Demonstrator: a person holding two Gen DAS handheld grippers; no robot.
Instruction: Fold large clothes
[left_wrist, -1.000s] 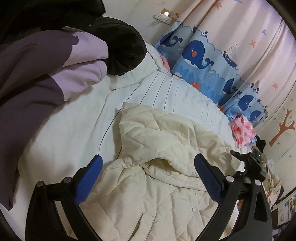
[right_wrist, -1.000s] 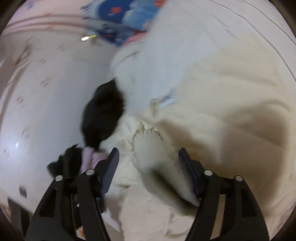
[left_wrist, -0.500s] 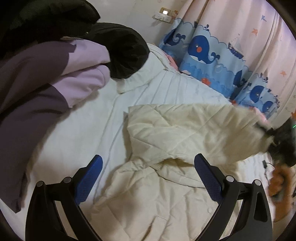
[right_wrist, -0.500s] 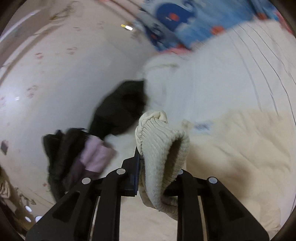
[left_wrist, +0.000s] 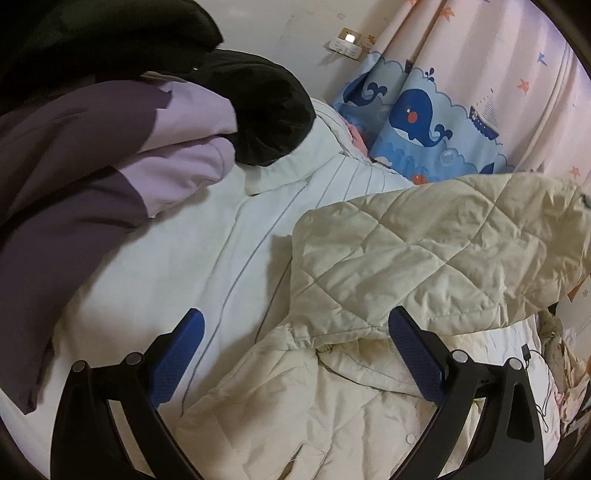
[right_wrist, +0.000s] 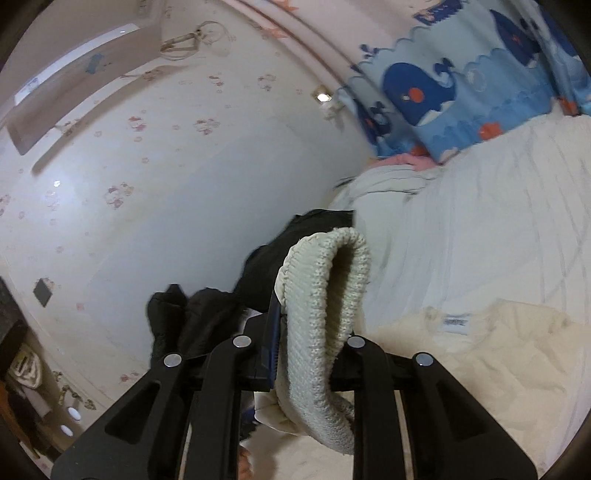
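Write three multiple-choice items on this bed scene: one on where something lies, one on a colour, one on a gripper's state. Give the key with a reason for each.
1. Where is the purple garment relative to the cream quilted jacket in the left wrist view?
A. To its left, on the bed
B. Under it
C. Hanging on the curtain

2. What colour are the whales on the curtain?
A. Green
B. Dark blue
C. Yellow

3. What is the right gripper doing?
A. Open, holding nothing
B. Shut on a black garment
C. Shut on the knit cuff

Key: 1 A, the purple fabric lies on the white bedding left of the jacket. 2 B, the whales are dark blue on lighter blue. 3 C, the ribbed cuff is pinched between the nearly closed fingers.
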